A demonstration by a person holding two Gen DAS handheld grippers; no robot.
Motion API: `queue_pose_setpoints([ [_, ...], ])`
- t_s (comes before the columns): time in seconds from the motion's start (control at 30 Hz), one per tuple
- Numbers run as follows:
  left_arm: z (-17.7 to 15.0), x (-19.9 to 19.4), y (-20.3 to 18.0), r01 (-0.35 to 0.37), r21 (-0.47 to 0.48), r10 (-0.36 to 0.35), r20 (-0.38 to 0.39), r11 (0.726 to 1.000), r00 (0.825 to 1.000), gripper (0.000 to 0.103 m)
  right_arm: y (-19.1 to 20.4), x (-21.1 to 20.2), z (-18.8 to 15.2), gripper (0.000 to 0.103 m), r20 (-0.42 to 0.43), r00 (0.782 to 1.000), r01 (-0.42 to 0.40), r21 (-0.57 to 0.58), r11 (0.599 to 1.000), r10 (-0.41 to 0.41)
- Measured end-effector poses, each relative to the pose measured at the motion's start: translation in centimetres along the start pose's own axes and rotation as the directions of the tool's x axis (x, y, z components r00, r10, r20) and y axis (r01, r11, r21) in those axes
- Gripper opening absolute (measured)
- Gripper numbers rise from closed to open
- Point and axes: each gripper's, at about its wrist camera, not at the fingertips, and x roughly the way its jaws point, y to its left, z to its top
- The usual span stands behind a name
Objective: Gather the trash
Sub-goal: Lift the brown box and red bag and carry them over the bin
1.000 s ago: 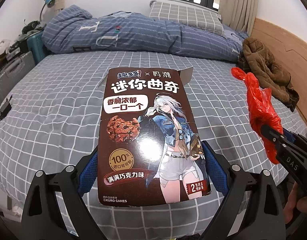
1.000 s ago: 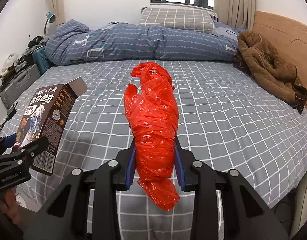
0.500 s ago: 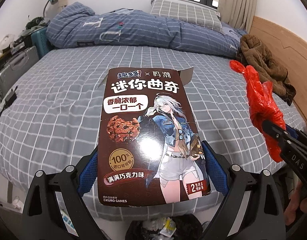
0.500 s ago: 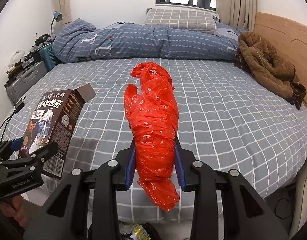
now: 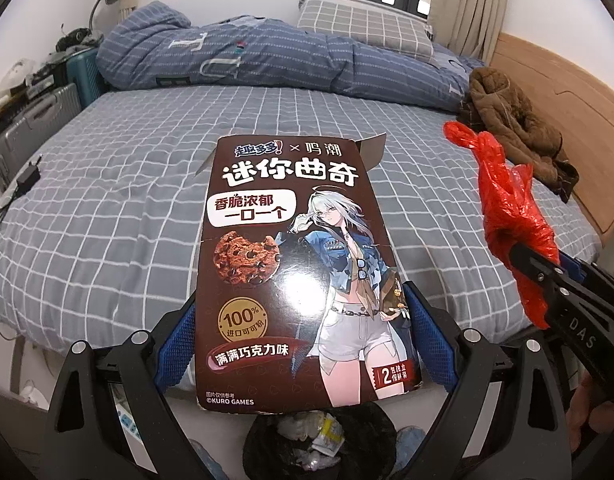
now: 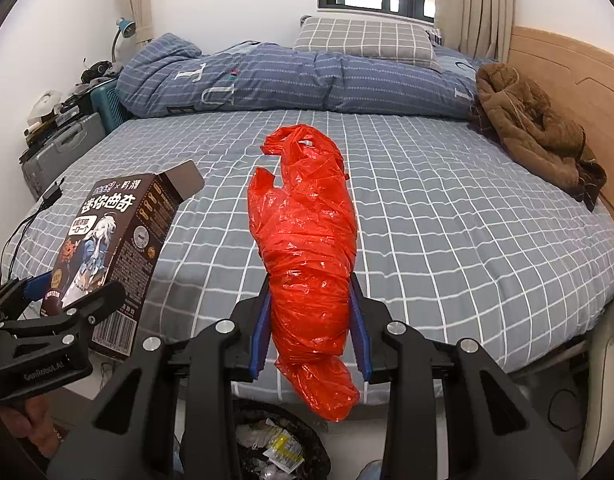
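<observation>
With the left hand-held gripper (image 5: 303,344) clamped on a cookie box (image 5: 295,264) and the right hand-held gripper (image 6: 310,328) pinching a crumpled red bag (image 6: 307,248), both hang over the bin (image 6: 275,448), so dropping seems next, which calls for parting the jaws.

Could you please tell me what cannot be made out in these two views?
- Trash bin: both views, bottom edge and gripper frames cut it off.
- Cookie box contents: flap open, inside faces away.
- Red plastic bag contents: crumpled plastic hides them.
</observation>
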Motion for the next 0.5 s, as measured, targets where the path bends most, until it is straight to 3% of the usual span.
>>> queue_pose_setpoints([
  [0.5, -4.9, -2.7, -0.3, -0.012, -0.007, 0.012, -0.031, 1.000, 0.999, 0.090, 1.7, -3.1, -4.1, 0.033, -0.016, 0.999, -0.030, -0.003, 1.000, 0.030],
])
